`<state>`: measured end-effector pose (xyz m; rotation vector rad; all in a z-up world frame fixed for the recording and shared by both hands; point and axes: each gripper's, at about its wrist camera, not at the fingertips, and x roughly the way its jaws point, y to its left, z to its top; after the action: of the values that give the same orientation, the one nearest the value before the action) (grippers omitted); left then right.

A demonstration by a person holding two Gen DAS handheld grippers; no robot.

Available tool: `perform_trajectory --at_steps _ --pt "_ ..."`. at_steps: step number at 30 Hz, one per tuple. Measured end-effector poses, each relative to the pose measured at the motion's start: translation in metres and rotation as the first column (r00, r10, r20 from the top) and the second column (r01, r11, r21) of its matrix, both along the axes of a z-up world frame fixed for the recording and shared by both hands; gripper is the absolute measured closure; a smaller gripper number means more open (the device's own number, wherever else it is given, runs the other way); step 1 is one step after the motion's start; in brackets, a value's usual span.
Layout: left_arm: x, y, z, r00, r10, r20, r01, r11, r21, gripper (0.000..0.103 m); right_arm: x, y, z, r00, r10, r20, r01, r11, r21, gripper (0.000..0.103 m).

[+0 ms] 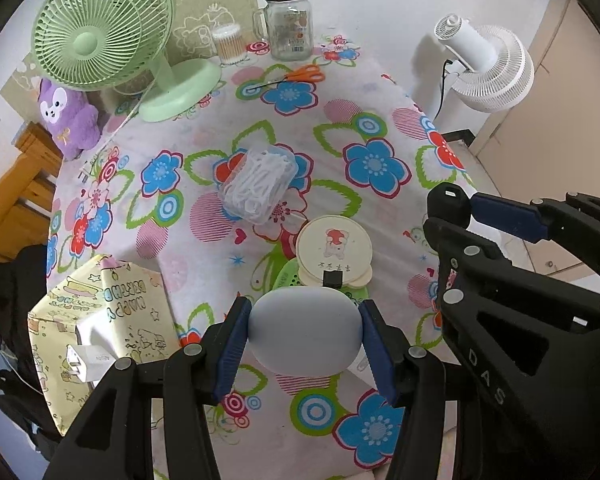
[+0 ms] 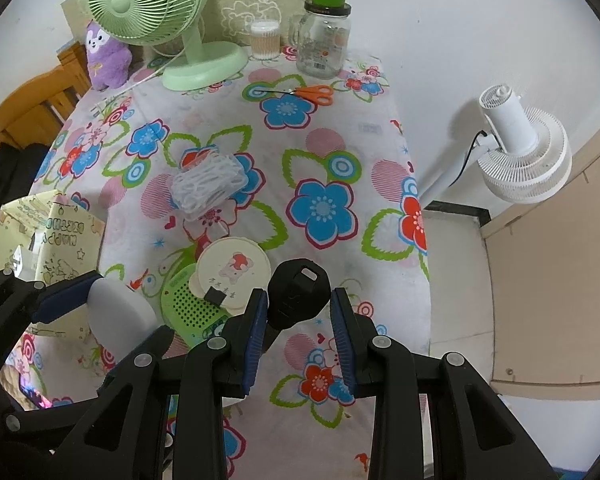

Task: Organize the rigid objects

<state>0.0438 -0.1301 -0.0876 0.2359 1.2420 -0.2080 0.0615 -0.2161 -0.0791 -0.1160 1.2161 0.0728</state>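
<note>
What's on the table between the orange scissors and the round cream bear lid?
A clear box of white clips sits between the scissors and lid, clearest in the right wrist view.

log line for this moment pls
left gripper: shut on pale oval case | right gripper: shut on black car key | both above floral tablecloth

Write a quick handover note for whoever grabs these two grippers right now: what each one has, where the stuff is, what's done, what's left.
Left gripper: shut on the pale oval case, held above the table.
Right gripper: shut on the black key fob, also above the table.
On the floral tablecloth: clear box of white picks, round cream compact lying on the green perforated gadget, orange scissors near the glass jar.
Cartoon-print box at the left edge holds a white charger.
Left: place both held items, then sort the rest.
</note>
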Motion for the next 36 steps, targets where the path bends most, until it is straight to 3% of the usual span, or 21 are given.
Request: perform_trajectory --at_steps 36 --pt "-0.004 0.086 0.032 0.998 0.012 0.055 -0.010 0.999 -0.042 0.046 -0.002 0.087 0.035 0.999 0.020 0.033 -0.018 0.999 -0.035 0.068"
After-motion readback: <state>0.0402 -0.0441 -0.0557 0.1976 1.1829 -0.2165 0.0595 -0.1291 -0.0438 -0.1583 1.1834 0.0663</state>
